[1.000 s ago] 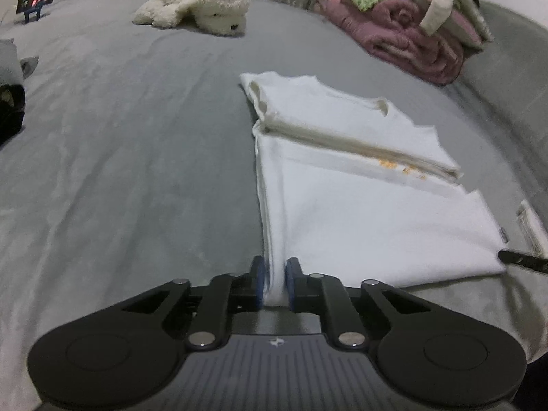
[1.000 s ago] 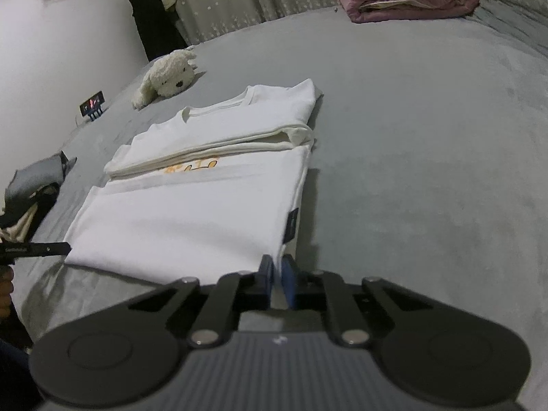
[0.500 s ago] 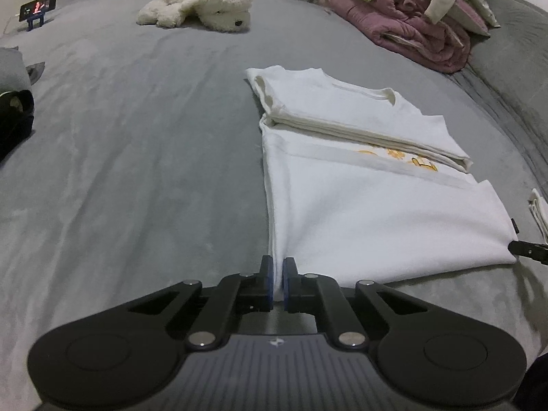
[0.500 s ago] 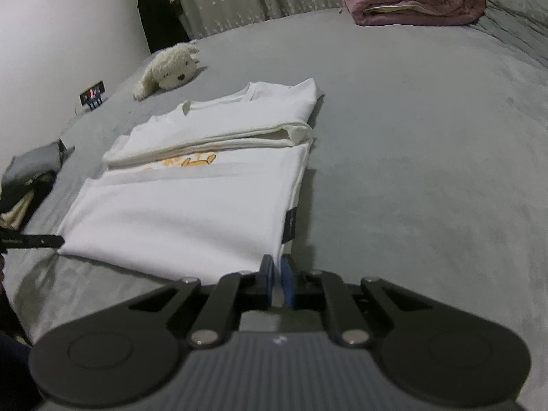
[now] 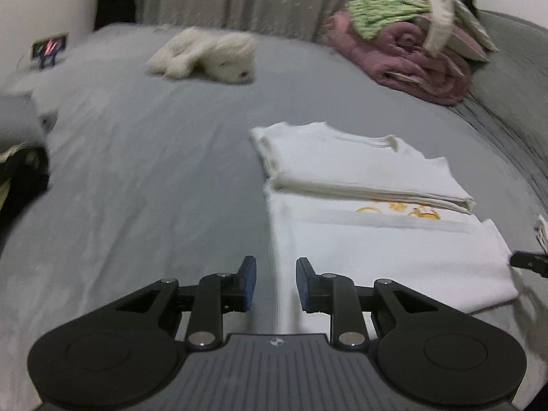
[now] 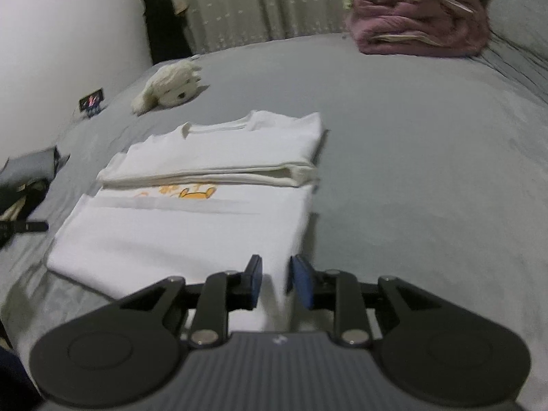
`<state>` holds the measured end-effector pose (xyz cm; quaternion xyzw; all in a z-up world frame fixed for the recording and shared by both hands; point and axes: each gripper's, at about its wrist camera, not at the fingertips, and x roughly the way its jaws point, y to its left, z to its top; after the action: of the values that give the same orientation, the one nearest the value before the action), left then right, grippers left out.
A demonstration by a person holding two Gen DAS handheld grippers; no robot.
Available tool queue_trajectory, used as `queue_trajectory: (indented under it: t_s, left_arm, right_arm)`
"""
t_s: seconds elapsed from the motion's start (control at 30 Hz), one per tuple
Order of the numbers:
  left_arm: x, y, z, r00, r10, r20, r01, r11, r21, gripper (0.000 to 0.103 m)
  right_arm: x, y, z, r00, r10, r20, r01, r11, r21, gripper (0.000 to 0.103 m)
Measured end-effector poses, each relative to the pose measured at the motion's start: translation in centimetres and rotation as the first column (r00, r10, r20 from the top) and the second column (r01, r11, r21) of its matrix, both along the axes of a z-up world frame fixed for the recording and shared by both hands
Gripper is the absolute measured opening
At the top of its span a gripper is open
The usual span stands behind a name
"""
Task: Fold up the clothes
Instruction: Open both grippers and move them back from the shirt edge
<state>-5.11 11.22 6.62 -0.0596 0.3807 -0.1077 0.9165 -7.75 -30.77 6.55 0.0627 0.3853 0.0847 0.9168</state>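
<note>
Left tongs (image 5: pixel 276 284) and right tongs (image 6: pixel 278 282) just opened, pads apart and off the cloth. White T-shirt (image 5: pixel 376 250) flat on the grey bed (image 5: pixel 154 178), half folded, near hem corners lying loose between each pair of pads. Plush dog (image 5: pixel 209 56) far ahead.

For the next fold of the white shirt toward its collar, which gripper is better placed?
Neither clearly. The left gripper and right gripper have just opened, each over one near corner of the white shirt, pads apart. Probably both regrip together.
</note>
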Motion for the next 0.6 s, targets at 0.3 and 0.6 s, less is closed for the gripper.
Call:
queue_trajectory:
  t_s: [0.3, 0.6]
  left_arm:
    - [0.8, -4.3, -0.8, 0.995, -0.096, 0.037, 0.092, 0.992, 0.091, 0.024]
    - [2.5, -5.5, -2.1, 0.996, -0.085, 0.021, 0.082, 0.991, 0.101, 0.024]
  right_arm:
    - [1.2, 4.1, -0.1, 0.993, 0.101, 0.054, -0.093, 0.986, -0.141, 0.022]
    - [1.9, 5.6, 0.3, 0.983, 0.161, 0.093, -0.145, 0.976, -0.161, 0.023]
